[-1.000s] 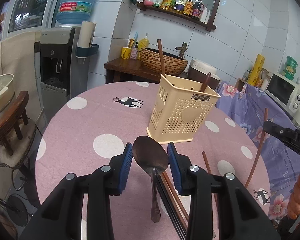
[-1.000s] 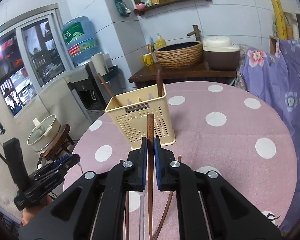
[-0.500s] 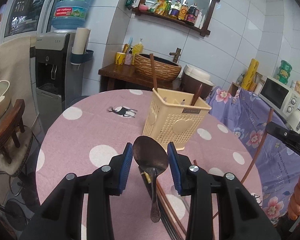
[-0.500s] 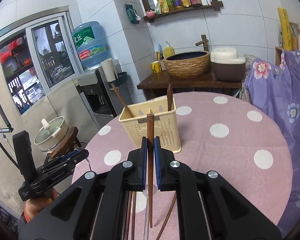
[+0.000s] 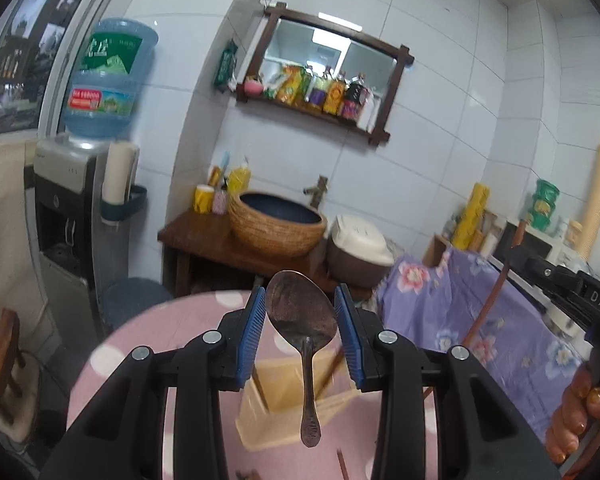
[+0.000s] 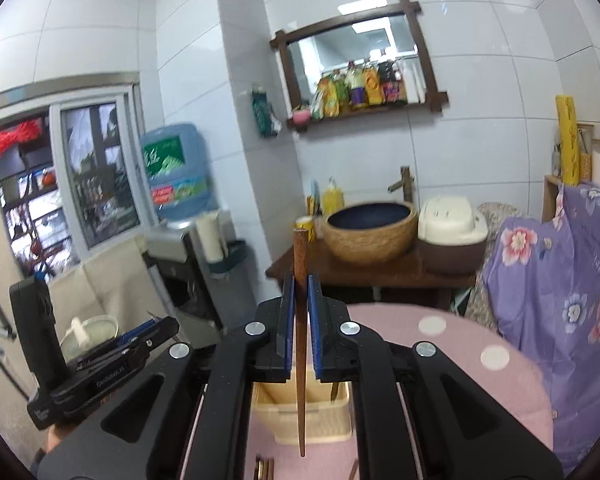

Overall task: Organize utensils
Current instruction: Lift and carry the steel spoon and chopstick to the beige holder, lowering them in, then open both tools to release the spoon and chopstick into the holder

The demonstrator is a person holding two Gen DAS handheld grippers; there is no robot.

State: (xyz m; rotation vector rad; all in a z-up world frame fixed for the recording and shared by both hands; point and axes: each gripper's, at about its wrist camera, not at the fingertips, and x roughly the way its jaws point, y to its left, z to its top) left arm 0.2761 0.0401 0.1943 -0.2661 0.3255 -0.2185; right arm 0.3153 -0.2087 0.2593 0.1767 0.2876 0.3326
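— What has your left claw got?

— My left gripper [image 5: 301, 320] is closed on a dark metal spoon [image 5: 303, 334]. The blue pads [image 5: 249, 332] clamp the bowl's two edges at the centre of the left wrist frame, and the handle hangs down toward the bottom edge.

— And the right one?

— My right gripper [image 6: 299, 322] has its pads [image 6: 287, 320] nearly together, squeezing a brown wooden chopstick [image 6: 300, 344]. Its blunt end sticks up past the fingers in the middle of the frame; its tip points down at the lower centre.

— Where is the holder?

— The cream utensil basket [image 6: 278, 414] sits on the pink polka-dot table [image 6: 480, 360], low in the frame, behind and below the fingers in both views. Sticks stand in it already. More chopsticks [image 6: 265, 469] lie on the cloth at the bottom edge, blurred.
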